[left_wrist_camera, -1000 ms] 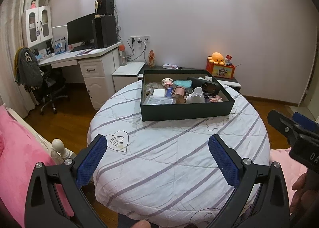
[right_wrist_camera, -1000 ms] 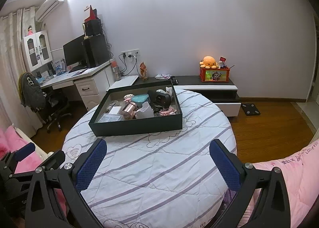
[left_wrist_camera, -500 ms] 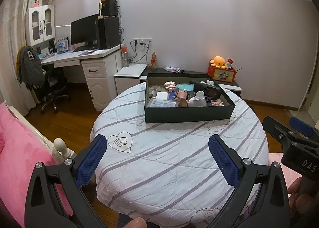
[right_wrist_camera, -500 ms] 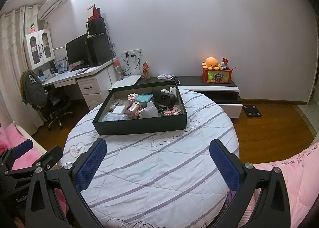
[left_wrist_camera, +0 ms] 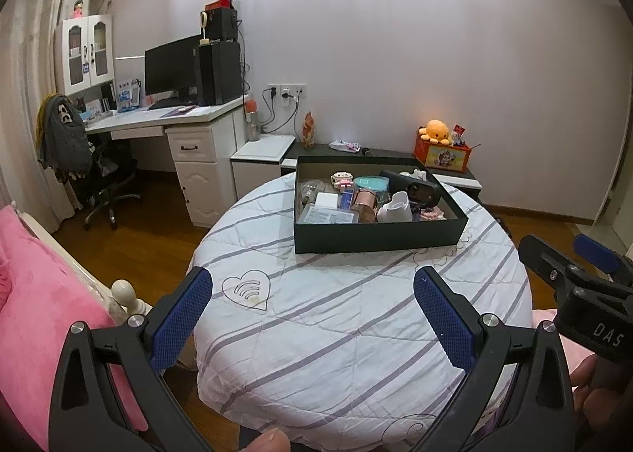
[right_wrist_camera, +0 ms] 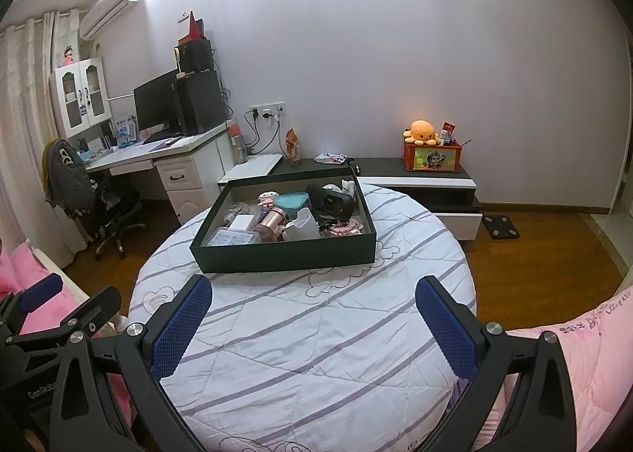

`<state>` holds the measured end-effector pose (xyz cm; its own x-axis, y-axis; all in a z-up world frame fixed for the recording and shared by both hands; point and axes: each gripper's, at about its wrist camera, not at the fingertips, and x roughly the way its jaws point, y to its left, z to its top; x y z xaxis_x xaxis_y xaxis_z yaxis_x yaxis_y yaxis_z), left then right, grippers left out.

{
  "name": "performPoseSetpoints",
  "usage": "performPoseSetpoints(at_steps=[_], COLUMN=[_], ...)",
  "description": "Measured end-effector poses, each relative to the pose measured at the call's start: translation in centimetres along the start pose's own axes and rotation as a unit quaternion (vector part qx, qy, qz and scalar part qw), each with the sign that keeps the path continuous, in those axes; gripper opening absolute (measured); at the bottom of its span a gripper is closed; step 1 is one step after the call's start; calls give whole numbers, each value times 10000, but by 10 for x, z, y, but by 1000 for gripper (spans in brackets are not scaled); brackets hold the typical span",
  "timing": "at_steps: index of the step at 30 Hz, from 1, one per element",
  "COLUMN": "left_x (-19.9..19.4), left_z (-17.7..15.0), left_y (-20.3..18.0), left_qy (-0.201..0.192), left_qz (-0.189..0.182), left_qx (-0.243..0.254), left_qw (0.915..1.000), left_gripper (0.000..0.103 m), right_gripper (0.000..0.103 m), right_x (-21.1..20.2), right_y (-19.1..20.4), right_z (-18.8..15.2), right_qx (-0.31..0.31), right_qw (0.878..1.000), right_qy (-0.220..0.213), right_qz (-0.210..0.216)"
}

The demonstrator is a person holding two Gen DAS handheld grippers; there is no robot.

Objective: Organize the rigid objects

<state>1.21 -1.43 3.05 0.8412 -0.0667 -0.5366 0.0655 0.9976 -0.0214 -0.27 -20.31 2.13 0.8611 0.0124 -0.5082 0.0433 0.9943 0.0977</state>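
Left tool [left_wrist_camera: 312, 309]: two black plastic arms shaped as open triangular frames, each ending in a blue pad [left_wrist_camera: 182, 316] with a fine knurled grid. A silver screw [left_wrist_camera: 135, 320] sits at the base of each pad, with a second one further out along the arm. Right tool [right_wrist_camera: 314, 313]: the same build (black frames, blue pads, silver screws). Seen from the left camera, the right tool's black body carries white letters "DAS" [left_wrist_camera: 607, 336]; from the right camera, the left tool's body reads "GenRob" [right_wrist_camera: 41, 392], cut off.
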Motion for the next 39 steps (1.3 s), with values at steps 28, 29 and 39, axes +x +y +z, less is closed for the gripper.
performPoseSetpoints(at_steps=[28, 29, 39], left_x=[-38, -41, -59], left_z=[14, 14, 7], left_y=[-5, -4, -5], left_qy=[-468, -484, -524], left_qz=[-114, -130, -193], left_qx=[31, 31, 63], left_qw=[9988, 9987, 9984], left_gripper=[103, 103, 103], right_gripper=[103, 103, 103], right_x=[-53, -55, -69], right_y=[6, 5, 6], right_z=[0, -1, -8], right_qx=[10, 16, 14], right_qw=[9976, 9976, 9971], right_qy=[-657, -659, -711], right_qz=[-234, -233, -256])
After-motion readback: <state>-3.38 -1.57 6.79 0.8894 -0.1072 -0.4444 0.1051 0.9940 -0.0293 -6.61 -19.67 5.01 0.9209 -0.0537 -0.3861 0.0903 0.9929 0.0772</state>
